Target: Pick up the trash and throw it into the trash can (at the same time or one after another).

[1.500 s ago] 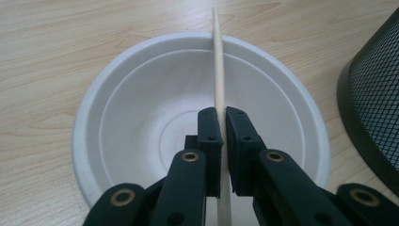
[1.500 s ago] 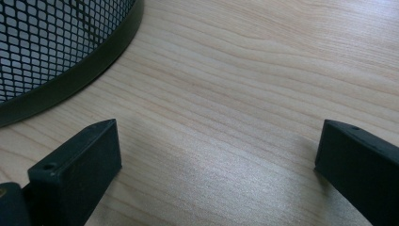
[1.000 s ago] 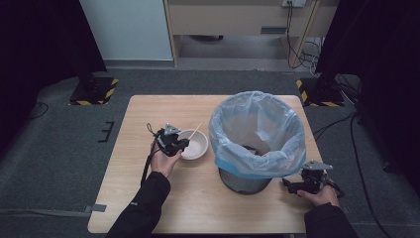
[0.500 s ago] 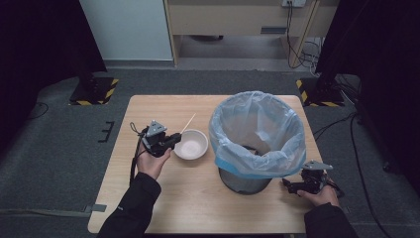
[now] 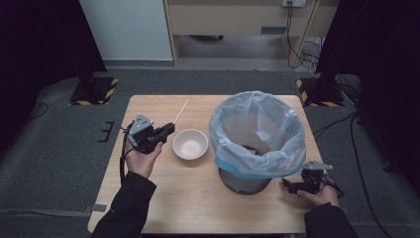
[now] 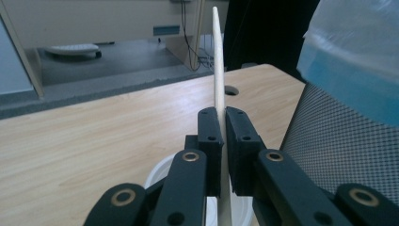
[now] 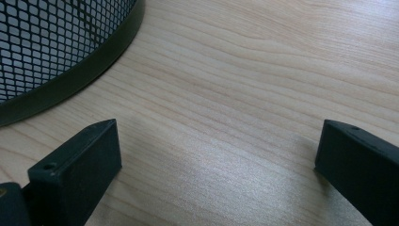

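My left gripper (image 5: 170,130) hovers just left of a white bowl (image 5: 189,144), shut on a thin pale wooden stick (image 5: 181,111) that points to the far right. In the left gripper view the stick (image 6: 216,56) stands upright between the closed pads of the left gripper (image 6: 222,127), with the bowl's rim (image 6: 155,174) below. My right gripper (image 5: 293,187) rests on the table at the right foot of a mesh bin (image 5: 245,181). In its own view the right gripper (image 7: 216,165) stands wide open over bare wood.
The mesh bin is lined with a translucent blue bag (image 5: 257,129) and takes up the right half of the wooden table (image 5: 198,198). Its mesh wall (image 6: 339,141) stands close on the left gripper's right. A cable hole (image 6: 230,89) lies farther along the table.
My left hand has carried the stick up and to the left, from over the bowl to beside it. The right hand has stayed put.
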Demonstrator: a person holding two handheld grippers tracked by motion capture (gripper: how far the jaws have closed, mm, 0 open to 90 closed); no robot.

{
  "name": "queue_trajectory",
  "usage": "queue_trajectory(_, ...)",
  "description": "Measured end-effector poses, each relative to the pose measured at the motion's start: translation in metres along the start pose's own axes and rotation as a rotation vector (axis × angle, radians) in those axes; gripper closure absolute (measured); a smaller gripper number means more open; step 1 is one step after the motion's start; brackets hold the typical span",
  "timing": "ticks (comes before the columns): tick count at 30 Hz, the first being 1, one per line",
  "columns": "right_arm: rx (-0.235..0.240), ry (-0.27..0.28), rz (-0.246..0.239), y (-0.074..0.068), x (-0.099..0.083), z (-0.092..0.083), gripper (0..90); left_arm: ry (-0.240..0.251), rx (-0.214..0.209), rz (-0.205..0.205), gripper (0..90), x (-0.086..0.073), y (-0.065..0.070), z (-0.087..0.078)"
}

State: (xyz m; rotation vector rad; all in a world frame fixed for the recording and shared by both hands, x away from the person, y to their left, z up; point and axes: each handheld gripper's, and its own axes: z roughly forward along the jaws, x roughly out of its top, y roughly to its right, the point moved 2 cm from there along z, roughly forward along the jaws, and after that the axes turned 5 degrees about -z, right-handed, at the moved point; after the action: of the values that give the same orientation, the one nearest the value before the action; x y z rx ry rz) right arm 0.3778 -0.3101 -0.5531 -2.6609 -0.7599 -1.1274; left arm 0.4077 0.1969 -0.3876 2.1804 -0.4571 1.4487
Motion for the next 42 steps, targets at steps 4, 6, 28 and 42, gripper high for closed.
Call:
queue_trajectory(4,0.0,0.0,0.0,0.0,0.0,0.0,1.0,0.019,-0.01,0.004,85.1,0.005,0.004,-0.004)
queue_trajectory(6,0.0,0.0,0.0,0.0,0.0,0.0,1.0,0.027,-0.006,0.014,85.0,0.006,0.006,-0.005)
queue_trajectory(28,0.0,0.0,0.0,0.0,0.0,0.0,1.0,0.156,-0.073,0.042,85.1,0.035,0.031,-0.032)
queue_trajectory(42,0.0,0.0,0.0,0.0,0.0,0.0,1.0,0.227,-0.108,0.065,85.1,0.049,0.048,-0.046)
